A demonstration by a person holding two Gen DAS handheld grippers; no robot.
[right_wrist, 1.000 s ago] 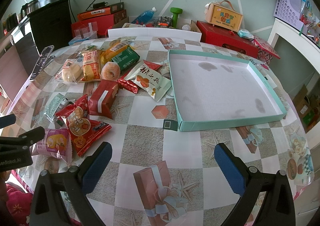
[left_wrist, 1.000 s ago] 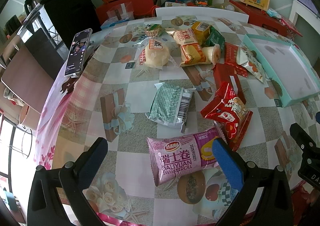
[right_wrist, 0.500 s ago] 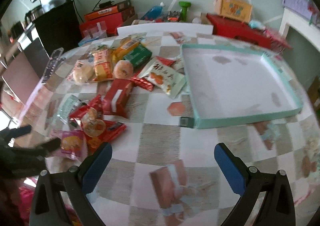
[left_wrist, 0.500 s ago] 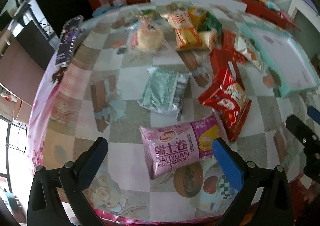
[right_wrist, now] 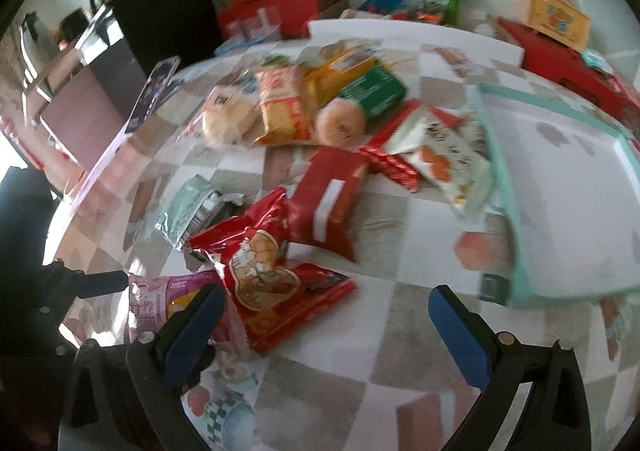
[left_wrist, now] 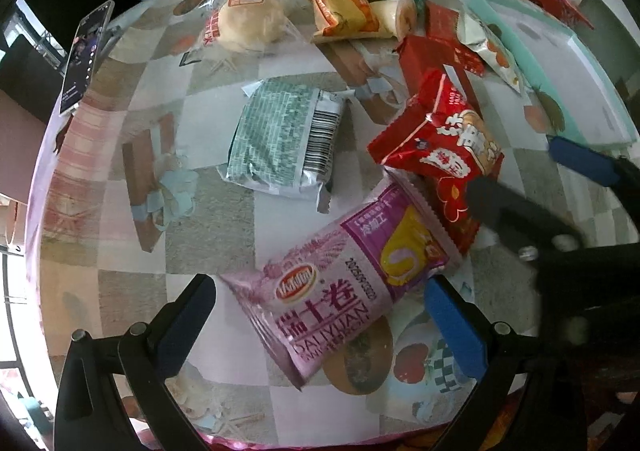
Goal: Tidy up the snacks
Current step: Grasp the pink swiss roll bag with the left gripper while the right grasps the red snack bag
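Note:
My left gripper [left_wrist: 320, 315] is open and straddles the near end of a pink Swiss roll packet [left_wrist: 340, 283] lying on the table. Beyond it lie a red snack bag [left_wrist: 440, 143] and a green-and-white packet [left_wrist: 280, 139]. My right gripper [right_wrist: 324, 319] is open just in front of the same red snack bag [right_wrist: 264, 271]; the pink packet [right_wrist: 160, 299] is by its left finger. The right gripper shows as a dark shape in the left wrist view [left_wrist: 532, 207]. A teal tray [right_wrist: 568, 187] lies empty at the right.
More snacks lie at the far side: a round bun [left_wrist: 248, 17], orange cake packets [left_wrist: 340, 7], a green box [right_wrist: 372, 91], a red box [right_wrist: 328, 207], a white nut packet [right_wrist: 444, 159]. A phone [left_wrist: 84, 55] leans at the table's left edge. Boxes stand against the wall.
Both grippers have moved forward and down toward the snacks. The pink packet now sits between my left fingers, and the right gripper has swung left toward the red bag.

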